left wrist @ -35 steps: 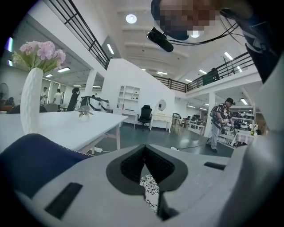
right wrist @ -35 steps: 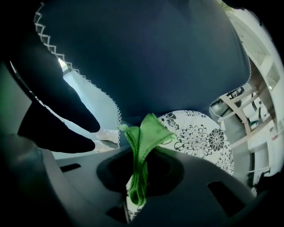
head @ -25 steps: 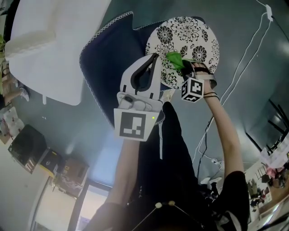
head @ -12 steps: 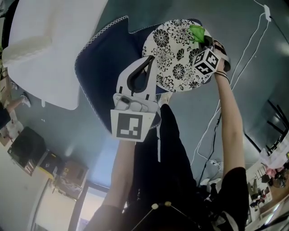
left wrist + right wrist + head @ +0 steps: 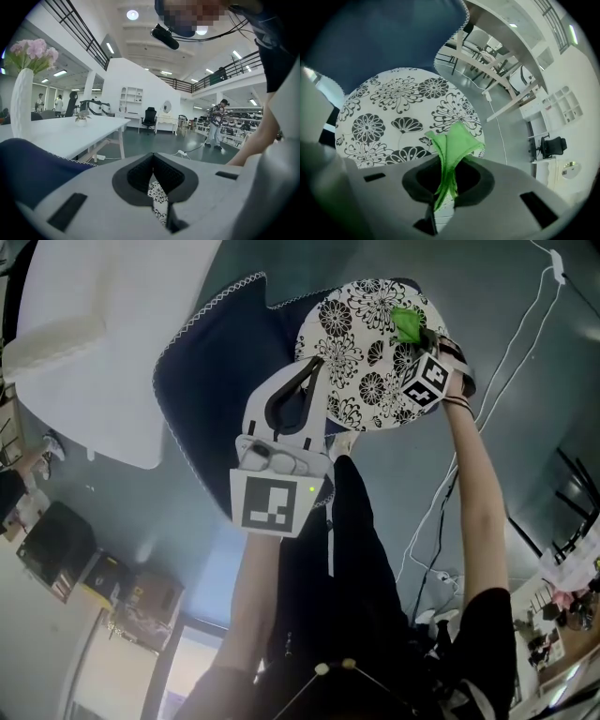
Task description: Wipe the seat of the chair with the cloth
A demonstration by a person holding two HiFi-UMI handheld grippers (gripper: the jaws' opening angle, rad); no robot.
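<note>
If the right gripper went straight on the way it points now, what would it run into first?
Probably the flower-patterned chair seat: the right gripper, shut on the green cloth, points at it near its edge, cloth leading. How close they are is unclear.

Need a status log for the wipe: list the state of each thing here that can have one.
Cloth: folded, pinched in the right gripper, free end out over the seat.
Right gripper: shut on the cloth.
Left gripper: shut, empty, near the seat's edge.
Seat: bare apart from the cloth; whether the cloth touches it cannot be told.
</note>
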